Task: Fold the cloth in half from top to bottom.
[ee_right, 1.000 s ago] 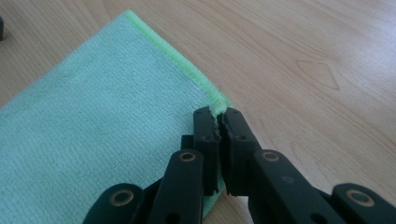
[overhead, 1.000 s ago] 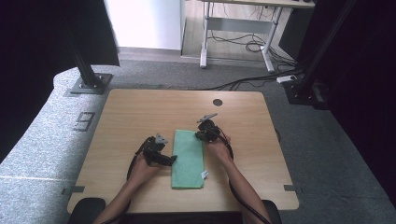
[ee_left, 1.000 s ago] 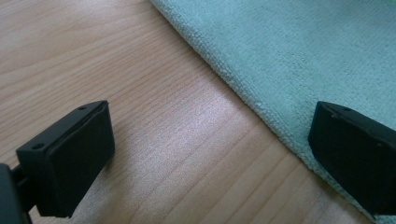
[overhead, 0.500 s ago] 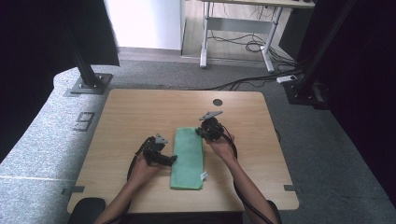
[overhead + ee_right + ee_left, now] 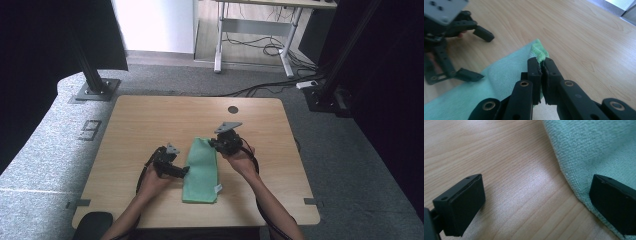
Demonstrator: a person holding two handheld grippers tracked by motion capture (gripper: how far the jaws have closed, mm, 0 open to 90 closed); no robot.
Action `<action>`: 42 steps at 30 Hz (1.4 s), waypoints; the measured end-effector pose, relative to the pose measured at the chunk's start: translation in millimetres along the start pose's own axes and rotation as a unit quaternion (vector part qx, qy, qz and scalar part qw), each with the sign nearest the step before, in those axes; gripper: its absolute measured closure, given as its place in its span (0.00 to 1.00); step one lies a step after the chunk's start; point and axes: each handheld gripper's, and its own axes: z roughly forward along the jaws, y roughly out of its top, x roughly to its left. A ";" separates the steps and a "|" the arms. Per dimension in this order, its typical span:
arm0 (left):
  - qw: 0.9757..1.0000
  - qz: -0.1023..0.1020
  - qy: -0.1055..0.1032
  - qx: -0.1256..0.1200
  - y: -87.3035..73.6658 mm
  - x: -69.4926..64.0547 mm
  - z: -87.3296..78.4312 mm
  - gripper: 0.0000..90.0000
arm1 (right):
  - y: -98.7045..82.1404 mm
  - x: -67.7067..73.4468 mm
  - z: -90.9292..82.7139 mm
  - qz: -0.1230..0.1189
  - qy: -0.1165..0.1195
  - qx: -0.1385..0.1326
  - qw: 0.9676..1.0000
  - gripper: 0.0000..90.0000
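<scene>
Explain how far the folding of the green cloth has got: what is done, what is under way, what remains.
Done: the green cloth already lies as a narrow, folded strip on the table. In hand: the right gripper is shut on the cloth's far corner and lifts it off the wood, while the left gripper stands open at the cloth's near-left edge, one jaw over it. Left: probably carrying that corner over and laying it flat.

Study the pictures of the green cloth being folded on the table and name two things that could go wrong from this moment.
1. The right claw pinches only a small corner of the green cloth, so that corner could slip out as it is lifted.
2. The left claw is open, one jaw over the cloth's edge and one over the bare table, pinning nothing; the cloth may drag across the wood rather than fold.
</scene>
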 end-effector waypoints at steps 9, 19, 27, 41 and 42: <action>1.000 -0.002 0.001 -0.001 -0.1 -0.3 0.0 0.01 | -3.1 22.1 -22.3 -0.026 0.015 -0.013 0.999 0.94; 1.000 -0.003 0.002 0.000 -0.1 -0.4 0.0 0.01 | -25.0 48.3 -37.2 -0.038 0.041 -0.023 0.998 0.94; 1.000 -0.002 0.001 -0.001 -0.1 -0.3 0.0 0.01 | -48.3 63.2 -38.7 -0.035 0.056 -0.011 0.998 0.94; 1.000 -0.004 0.003 -0.001 -0.3 -0.8 -0.1 0.01 | -86.5 77.6 -28.9 -0.012 0.070 0.024 0.997 0.93; 1.000 -0.004 0.003 -0.001 -0.3 -0.8 -0.2 0.01 | -89.2 78.8 -27.4 -0.012 0.071 0.028 0.997 0.93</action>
